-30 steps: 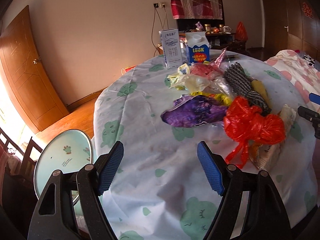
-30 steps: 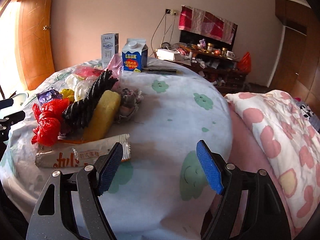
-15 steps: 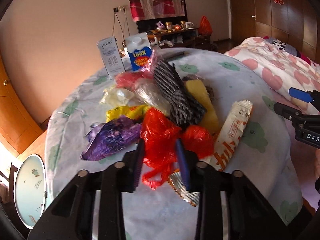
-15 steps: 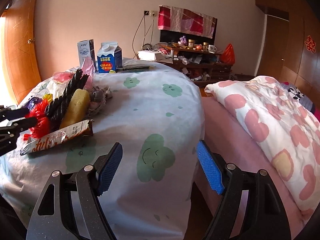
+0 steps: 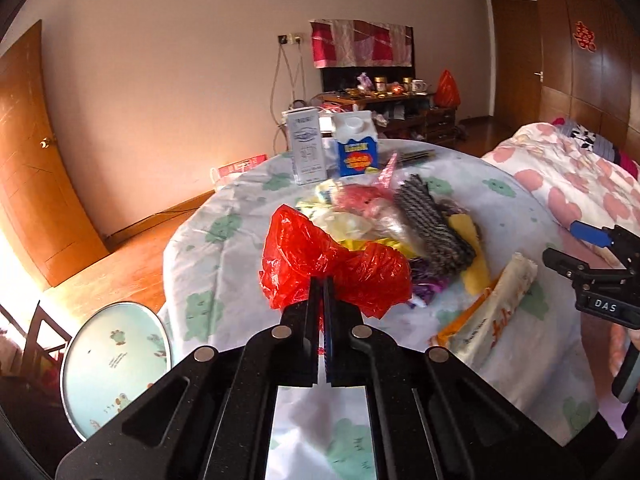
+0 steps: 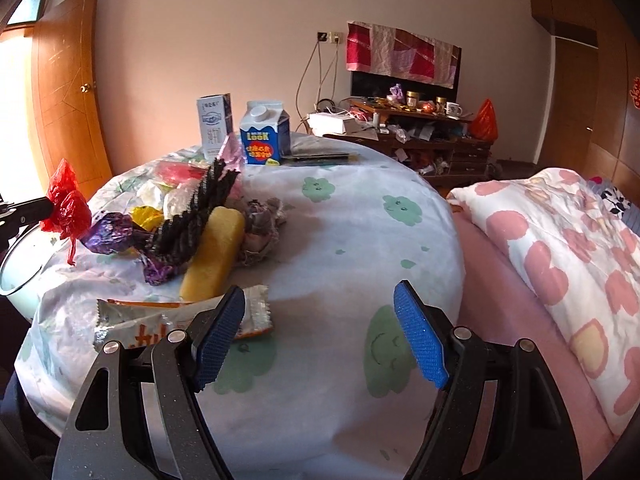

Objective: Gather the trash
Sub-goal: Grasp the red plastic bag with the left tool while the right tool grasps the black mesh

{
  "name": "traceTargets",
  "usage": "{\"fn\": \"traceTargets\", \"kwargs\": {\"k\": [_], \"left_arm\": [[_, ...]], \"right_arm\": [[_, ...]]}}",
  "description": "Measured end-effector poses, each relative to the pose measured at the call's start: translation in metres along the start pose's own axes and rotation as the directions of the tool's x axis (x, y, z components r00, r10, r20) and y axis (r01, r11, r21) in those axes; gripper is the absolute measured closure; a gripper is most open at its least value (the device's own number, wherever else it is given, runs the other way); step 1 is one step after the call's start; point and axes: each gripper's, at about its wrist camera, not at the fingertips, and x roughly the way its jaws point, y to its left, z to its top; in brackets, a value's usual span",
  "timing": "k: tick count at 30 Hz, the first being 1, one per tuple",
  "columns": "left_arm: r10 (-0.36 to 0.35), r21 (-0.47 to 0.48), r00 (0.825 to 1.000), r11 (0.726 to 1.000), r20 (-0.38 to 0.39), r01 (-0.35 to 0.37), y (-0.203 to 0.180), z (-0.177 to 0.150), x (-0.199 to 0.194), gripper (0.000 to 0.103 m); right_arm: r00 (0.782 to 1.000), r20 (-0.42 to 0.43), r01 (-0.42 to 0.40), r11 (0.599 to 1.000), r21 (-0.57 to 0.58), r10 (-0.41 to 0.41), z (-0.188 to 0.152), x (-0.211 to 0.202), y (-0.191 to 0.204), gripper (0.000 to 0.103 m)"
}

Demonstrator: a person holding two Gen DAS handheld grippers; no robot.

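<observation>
Trash covers the near side of the round table (image 6: pixel 340 216). Nearest, the left gripper (image 5: pixel 323 286) is clamped on a red plastic bag (image 5: pixel 332 264), held clear above the cloth. The right gripper (image 6: pixel 320 332) hangs with jaws spread wide and nothing between them, beside a white snack wrapper (image 6: pixel 176 320). Behind lie a purple wrapper (image 6: pixel 110 230), a yellow bar (image 6: pixel 214 248) and a dark striped packet (image 6: pixel 196 212); farthest stand two cartons (image 6: pixel 264 134).
</observation>
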Motion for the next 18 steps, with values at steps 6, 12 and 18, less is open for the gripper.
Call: {"fn": "traceTargets", "kwargs": {"k": [6,12,18], "left_arm": [[0.088,-0.045,0.994,0.995,-0.064,-0.091,0.043,-0.033,0.001,0.102],[0.111,-0.094,0.990,0.989,-0.082,-0.118,0.066,-0.041,0.006,0.102],[0.180,-0.094,0.982,0.978,-0.048,-0.184,0.077,-0.029,0.009,0.102]], "right_arm": [[0.997,-0.022,-0.079,0.992,-0.098,0.078,-0.003,0.002,0.050,0.023],[0.996,-0.021,-0.091,0.987,-0.133,0.089,0.001,0.006,0.070,0.022],[0.998,0.016,-0.068,0.996,-0.063,0.069,0.035,0.026,0.065,0.026]]}}
